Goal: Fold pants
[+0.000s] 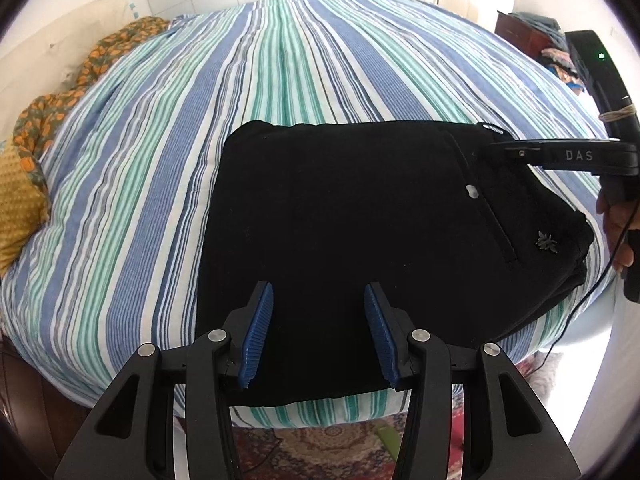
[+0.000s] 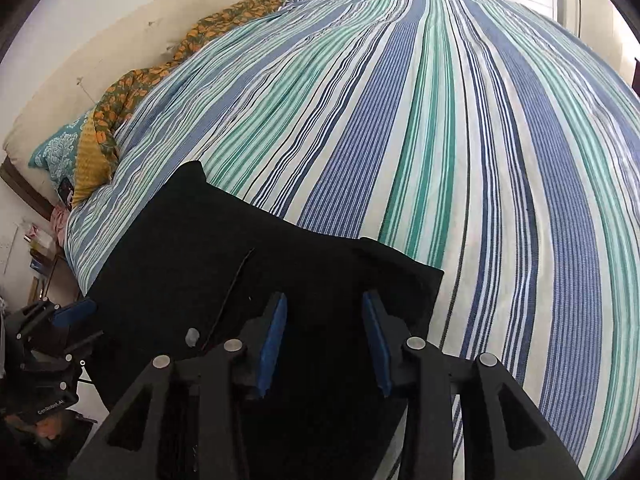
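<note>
Black pants lie folded into a compact, roughly square stack near the bed's front edge; a pocket seam and a small metal emblem show on top. They also show in the right wrist view. My left gripper is open and empty, hovering over the stack's near edge. My right gripper is open and empty over the stack's right part. The right gripper's body reaches in from the right over the far right corner. The left gripper shows at the stack's left edge.
A striped blue, green and white bedspread covers the bed. A floral orange blanket and yellow pillow lie along the left. A patterned rug lies below the bed edge. A dark dresser stands at the far right.
</note>
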A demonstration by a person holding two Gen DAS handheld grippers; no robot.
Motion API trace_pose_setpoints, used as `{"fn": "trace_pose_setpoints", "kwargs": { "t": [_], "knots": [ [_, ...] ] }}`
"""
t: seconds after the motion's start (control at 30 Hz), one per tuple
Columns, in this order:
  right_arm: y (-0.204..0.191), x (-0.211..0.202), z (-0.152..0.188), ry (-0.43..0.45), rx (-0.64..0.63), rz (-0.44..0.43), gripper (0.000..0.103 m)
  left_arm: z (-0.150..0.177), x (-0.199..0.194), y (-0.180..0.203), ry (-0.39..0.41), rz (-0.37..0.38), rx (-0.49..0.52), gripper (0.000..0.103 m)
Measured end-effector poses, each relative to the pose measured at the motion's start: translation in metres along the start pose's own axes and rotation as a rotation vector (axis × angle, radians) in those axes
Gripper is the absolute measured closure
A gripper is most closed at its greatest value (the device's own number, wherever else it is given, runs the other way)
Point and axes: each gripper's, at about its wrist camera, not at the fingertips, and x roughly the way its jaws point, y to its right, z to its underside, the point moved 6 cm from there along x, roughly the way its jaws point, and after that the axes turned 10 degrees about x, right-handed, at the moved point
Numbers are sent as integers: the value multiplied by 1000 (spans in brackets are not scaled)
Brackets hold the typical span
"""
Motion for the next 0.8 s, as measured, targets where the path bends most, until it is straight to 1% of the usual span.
{"fn": "trace_pose_setpoints", "kwargs": {
  "t": [0.07,0.13,0.17,0.23,0.3,0.33,0.37,0.43,0.47,0.5,0.53,0.57,0.6,0.63,0.67,0.7,0.8],
  "knots": [
    [-1,-13,0,12,3,3,64,1,2,0,-7,-1,-2,54],
    [-6,-29,5,39,-24,10,64,1,1,0,-7,-1,-3,54],
    [-11,-40,8,52,-35,-4,64,1,0,-1,-7,1,-5,54],
    [-26,-60,20,81,-55,-63,64,2,-1,-1,-6,9,-13,54],
    [-46,-79,39,101,-77,-154,63,3,0,0,-5,15,-18,52],
    [-50,-84,51,98,-83,-182,63,3,1,1,-5,16,-16,49],
    [-54,-77,65,73,-82,-180,62,4,3,2,-6,16,-11,49],
    [-46,-52,96,-28,-80,-96,62,6,2,5,-19,29,6,47],
    [-41,-47,105,-34,-78,-85,62,6,-3,4,-22,35,13,47],
    [-38,-52,108,-18,-59,-107,62,4,-9,0,-16,53,8,46],
    [-36,-61,106,-3,-25,-140,62,3,-16,-7,-1,79,-13,42],
    [-32,-70,101,7,18,-174,56,2,-23,-17,18,99,-45,37],
    [-25,-78,94,20,62,-199,35,0,-27,-31,35,116,-87,26],
    [-16,-84,87,39,105,-210,23,-2,-27,-48,44,130,-137,20],
    [-5,-88,80,54,145,-212,13,-2,-23,-63,39,143,-180,20],
    [5,-86,74,47,180,-222,13,-1,-14,-77,14,164,-219,20],
    [32,-55,65,-66,299,-284,15,7,24,-97,-83,289,-301,20]
  ]
}}
